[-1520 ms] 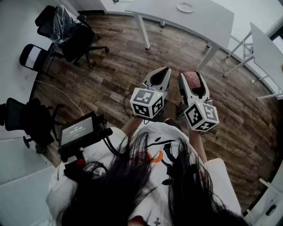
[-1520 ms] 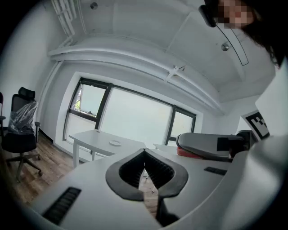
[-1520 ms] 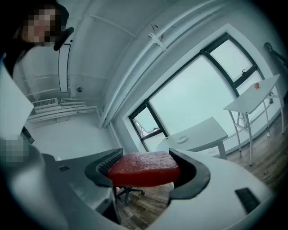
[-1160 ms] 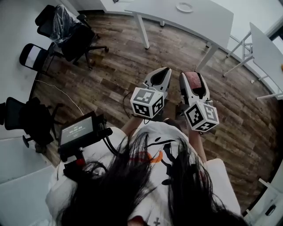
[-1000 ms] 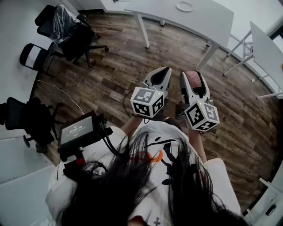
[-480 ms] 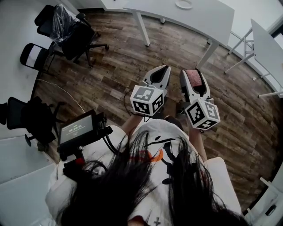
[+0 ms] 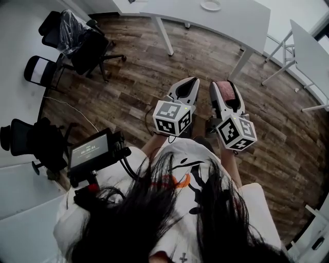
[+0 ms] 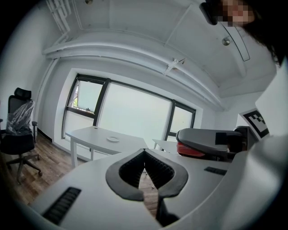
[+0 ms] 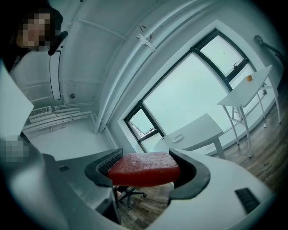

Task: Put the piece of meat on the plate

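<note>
Brown wood-plank floor across the whole room, with tall dark-framed windows beyond. At the far end, a long white tabletop on white legs. Off to the left, black wheeled office chairs. On that tabletop, a small round white plate, its contents too small to tell, well apart from both tools. Held side by side over the floor: white left gripper, jaws pressed together on nothing; white right gripper, jaws clamped on a red rectangular piece of meat, pinched by its two ends.
</note>
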Demonstrator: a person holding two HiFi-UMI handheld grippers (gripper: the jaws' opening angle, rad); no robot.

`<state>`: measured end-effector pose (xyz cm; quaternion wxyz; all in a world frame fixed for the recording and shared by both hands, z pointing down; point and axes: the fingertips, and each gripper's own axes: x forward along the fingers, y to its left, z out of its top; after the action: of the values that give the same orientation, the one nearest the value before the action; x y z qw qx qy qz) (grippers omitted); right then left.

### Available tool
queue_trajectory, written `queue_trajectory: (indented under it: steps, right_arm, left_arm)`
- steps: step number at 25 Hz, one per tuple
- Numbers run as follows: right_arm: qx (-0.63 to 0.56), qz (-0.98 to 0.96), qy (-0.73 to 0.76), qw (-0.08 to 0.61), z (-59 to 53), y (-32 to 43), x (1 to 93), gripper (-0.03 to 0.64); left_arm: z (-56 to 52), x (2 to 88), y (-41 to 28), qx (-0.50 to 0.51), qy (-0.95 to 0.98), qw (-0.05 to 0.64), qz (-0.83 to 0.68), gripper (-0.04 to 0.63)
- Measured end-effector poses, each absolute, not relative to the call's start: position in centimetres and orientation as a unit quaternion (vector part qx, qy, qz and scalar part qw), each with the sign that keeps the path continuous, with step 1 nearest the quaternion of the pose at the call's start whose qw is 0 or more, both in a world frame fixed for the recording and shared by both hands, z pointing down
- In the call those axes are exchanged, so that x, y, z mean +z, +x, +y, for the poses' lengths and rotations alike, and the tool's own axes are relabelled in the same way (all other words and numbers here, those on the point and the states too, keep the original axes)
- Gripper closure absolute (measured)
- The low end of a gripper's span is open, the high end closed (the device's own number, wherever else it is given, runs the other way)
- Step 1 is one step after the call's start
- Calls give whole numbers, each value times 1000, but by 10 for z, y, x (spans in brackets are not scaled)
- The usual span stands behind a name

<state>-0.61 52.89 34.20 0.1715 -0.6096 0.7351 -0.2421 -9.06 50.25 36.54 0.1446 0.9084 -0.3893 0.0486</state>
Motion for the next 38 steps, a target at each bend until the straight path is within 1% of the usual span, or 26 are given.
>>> queue_trajectory:
  steps: [3, 8, 15, 20, 28, 33, 38]
  right_arm:
    - [-247, 733, -611, 170, 515, -6, 345, 284]
    - [-261, 727, -615, 158, 445, -4, 355, 284]
    - [-243, 730, -617, 167, 433, -4, 345, 284]
    - [-257, 721, -624, 160, 342, -14, 347, 284]
    - [-255, 709, -638, 159, 250, -23, 345, 284]
    - [-255, 700, -647, 163, 204, -29, 343, 284]
    - [-256, 695, -654, 154, 181, -31, 344, 284]
  left_arm:
    - [489, 368, -90, 49, 908, 148, -388, 589]
    - [420, 380, -89, 57, 905, 164, -388, 589]
    - [402, 373, -92, 43, 908, 149, -388, 589]
    - [306, 375, -103, 51, 907, 164, -384, 589]
    - [212, 371, -109, 49, 916, 170, -361, 589]
    - [170, 370, -113, 48, 922, 175, -343, 589]
    - [153, 375, -111, 47, 925, 191, -324, 589]
